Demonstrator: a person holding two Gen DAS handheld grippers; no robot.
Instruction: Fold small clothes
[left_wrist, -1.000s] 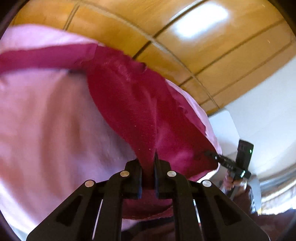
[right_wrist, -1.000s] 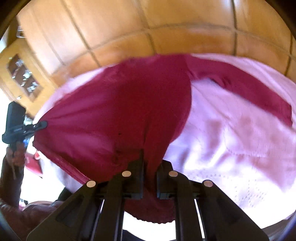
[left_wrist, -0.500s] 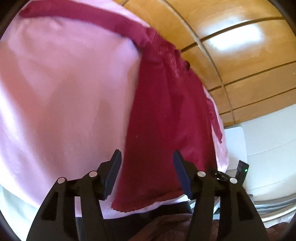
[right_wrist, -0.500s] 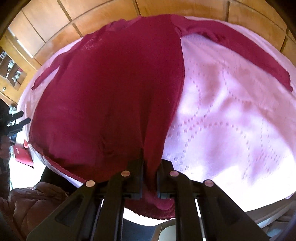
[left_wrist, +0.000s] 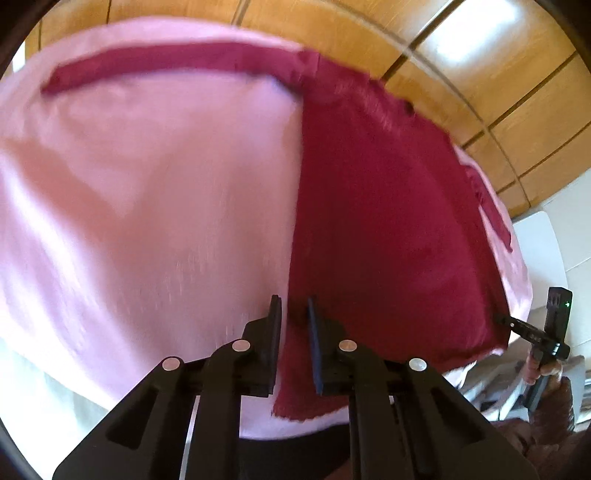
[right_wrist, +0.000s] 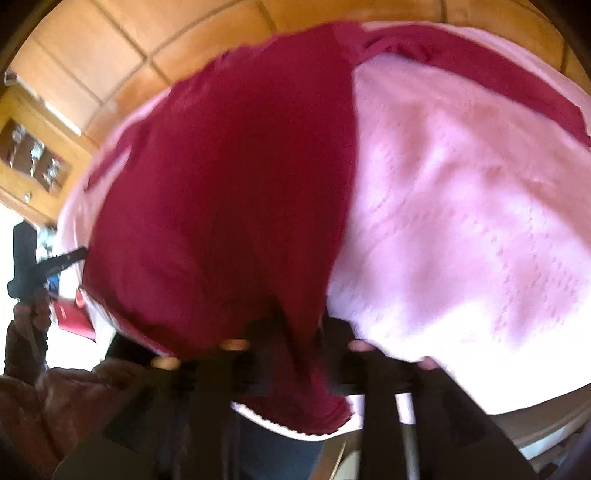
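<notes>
A dark red long-sleeved garment (left_wrist: 388, 229) lies spread on a pink blanket (left_wrist: 147, 206), one sleeve stretched along the far edge. My left gripper (left_wrist: 293, 317) stands over the garment's near hem corner, its jaws a narrow gap apart with the cloth edge between them, not clamped. In the blurred right wrist view the garment (right_wrist: 229, 192) rises into my right gripper (right_wrist: 299, 332), which is shut on its hem. The right gripper also shows in the left wrist view (left_wrist: 517, 326) at the garment's right corner.
Wooden panelled wall (left_wrist: 480, 74) stands behind the pink-covered surface. A white surface (left_wrist: 539, 240) lies at the right. The left gripper shows at the left of the right wrist view (right_wrist: 62, 258), near a wooden cabinet (right_wrist: 29, 158) and a red item (right_wrist: 74, 317).
My left gripper let go of the hem and opened wide, then narrowed again around the hem edge. The garment dropped flat onto the blanket. My right gripper kept its hold and is moving.
</notes>
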